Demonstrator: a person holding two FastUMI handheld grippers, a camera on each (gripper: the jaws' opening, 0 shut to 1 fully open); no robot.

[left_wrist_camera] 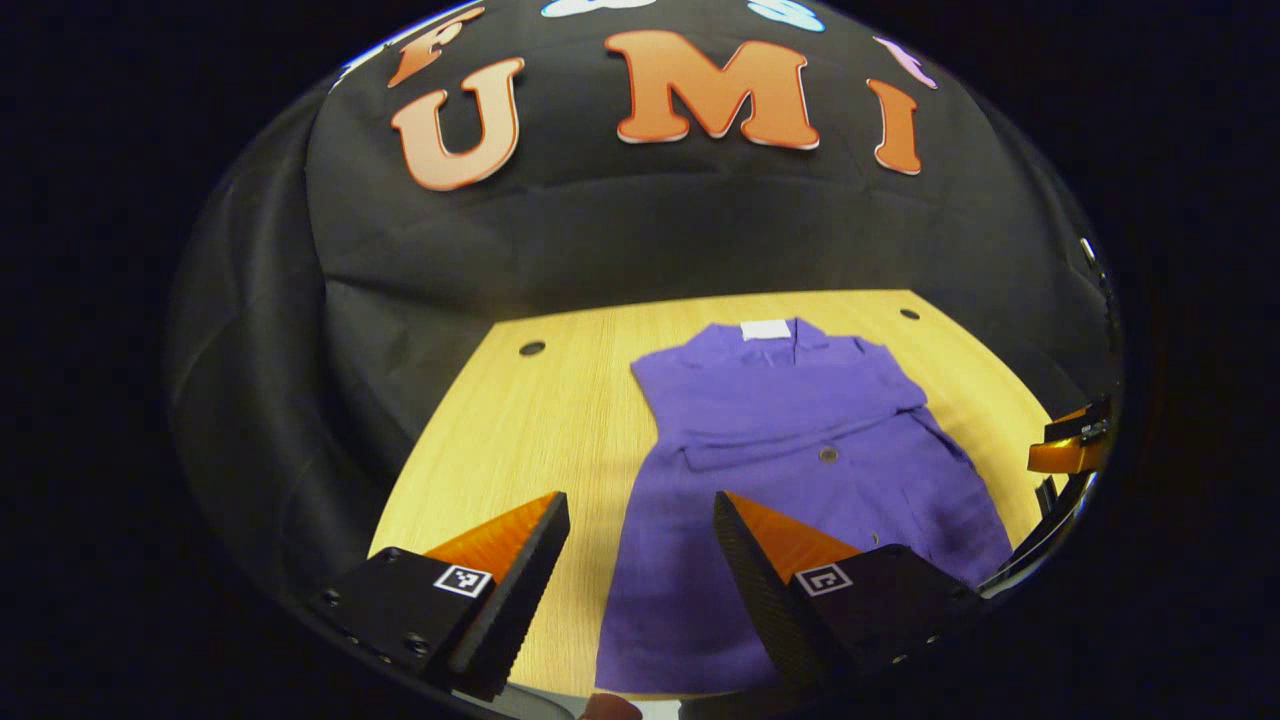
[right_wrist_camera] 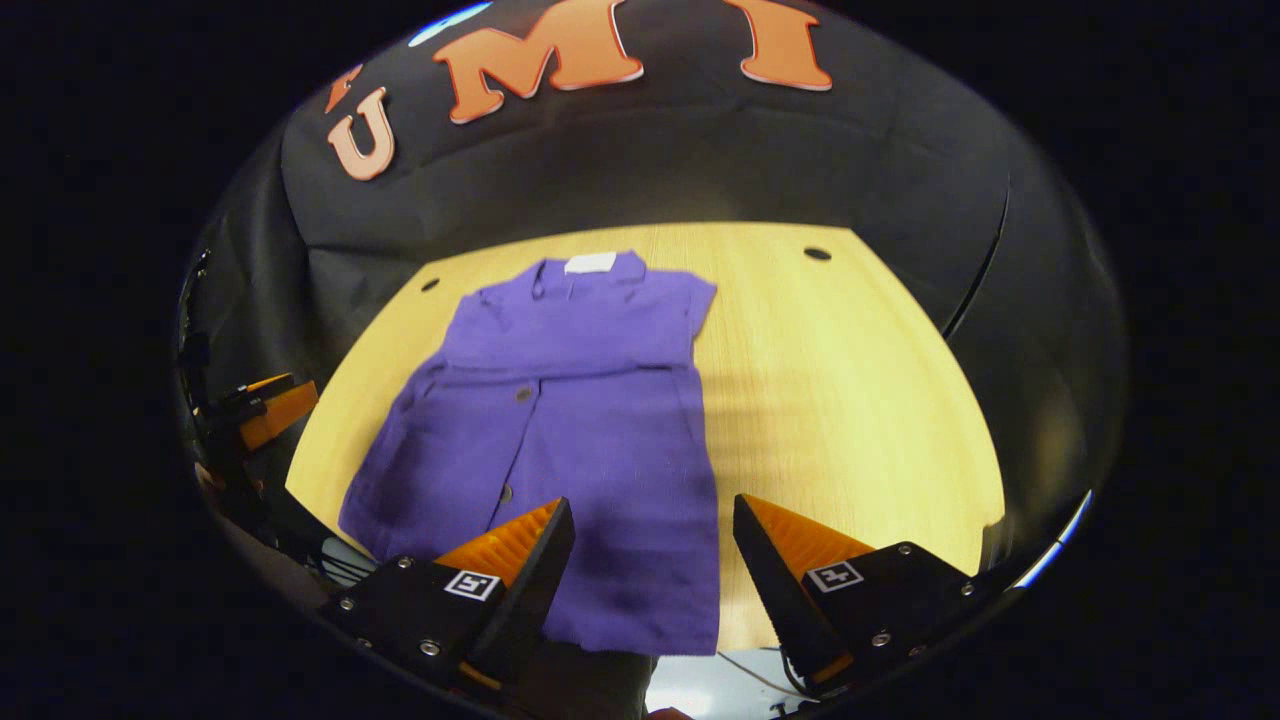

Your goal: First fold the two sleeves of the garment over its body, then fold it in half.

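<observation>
Sleeves folded, both claws spread above the hem

Left claw [left_wrist_camera: 640, 560] and right claw [right_wrist_camera: 650, 560] hold nothing; a shallow pinch on the purple garment [right_wrist_camera: 570, 400] at 6 o'clock on the desk [right_wrist_camera: 850, 400] could slip.

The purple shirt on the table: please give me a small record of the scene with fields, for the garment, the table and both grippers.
garment: purple buttoned fabric shirt, lying flat, collar toward the booth's wall
sleeves: both already folded over the body
half fold: not yet done
surface: light wooden table with small round holes
left gripper: jaws open, empty, over the hem's left edge
right gripper: jaws open, empty, over the hem's right edge
</observation>
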